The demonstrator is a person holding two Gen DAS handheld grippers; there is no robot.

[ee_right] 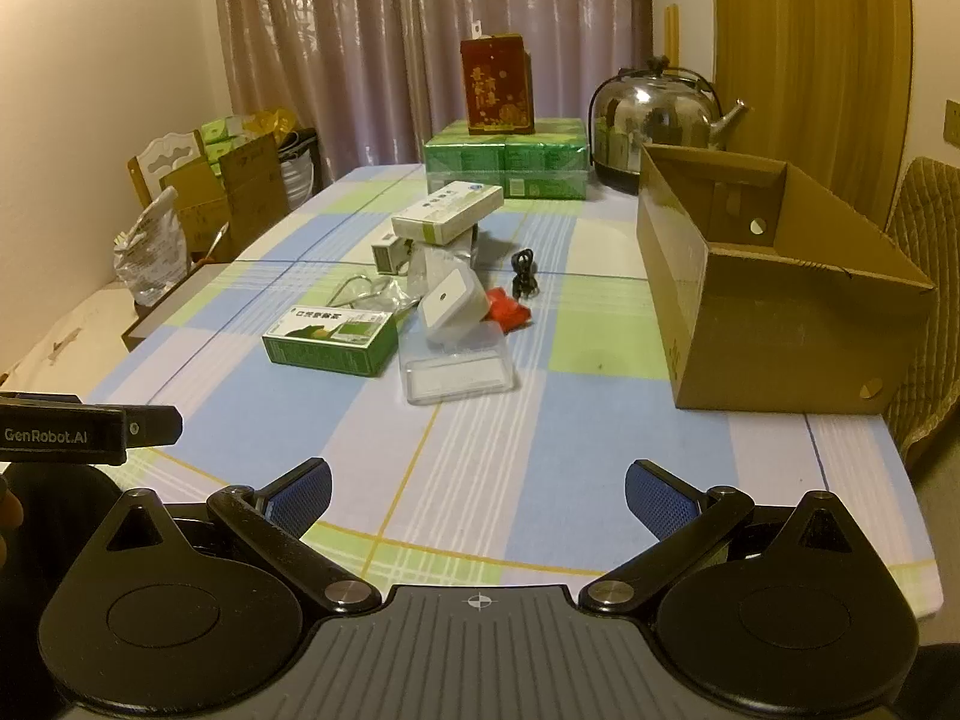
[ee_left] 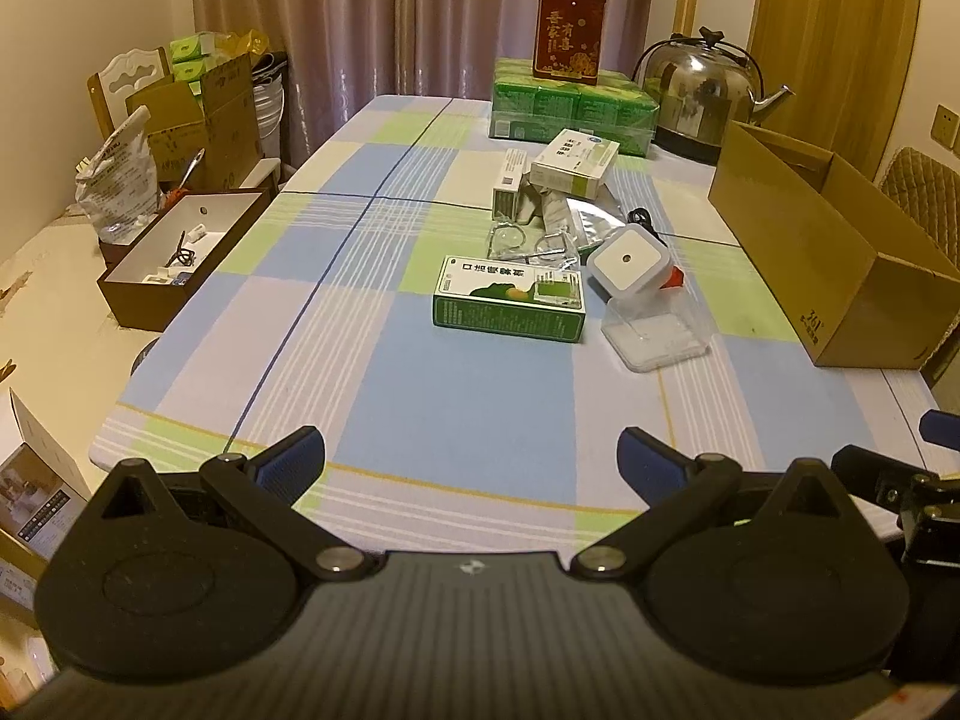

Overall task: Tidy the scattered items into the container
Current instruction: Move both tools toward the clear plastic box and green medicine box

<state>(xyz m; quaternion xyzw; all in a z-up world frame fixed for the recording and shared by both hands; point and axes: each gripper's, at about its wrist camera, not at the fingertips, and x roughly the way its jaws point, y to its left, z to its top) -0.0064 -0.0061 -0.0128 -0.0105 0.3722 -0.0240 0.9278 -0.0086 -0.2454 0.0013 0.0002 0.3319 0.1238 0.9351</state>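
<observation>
1. Carton [ee_right: 774,276], brown and open-topped, sits on the right side of the desk [ee_right: 480,450], well apart from the scattered items; its inside shows only bare cardboard.
2. Desk wears a checked cloth of blue, green and pale squares.
3. Green packs [ee_left: 570,114] are stacked at the far end, with a red box [ee_left: 569,33] upright on top and a steel kettle [ee_left: 699,96] just beside them.
4. Left tool [ee_left: 471,456] hovers above the near desk edge, jaws spread wide, holding nothing.
5. Right tool [ee_right: 477,492] hovers likewise at the near edge, jaws wide apart and empty; the left tool's body shows at its left.
6. Green box [ee_left: 509,299] lies flat near the desk's middle, nearest of the clutter to the tools.
7. White box [ee_left: 575,163] rests tilted on a smaller box [ee_left: 507,186] behind the green box.
8. Clear case [ee_left: 657,330] lies just right of the green box, with a white square device [ee_left: 627,260] leaning on its far edge.
9. Foil packets [ee_left: 585,222] and clear bags [ee_left: 528,240] lie between the white box and the green box.
10. Red item [ee_right: 509,311] lies just behind the case.
11. Black cable [ee_right: 524,273], coiled, lies beyond the red item, towards the carton.
</observation>
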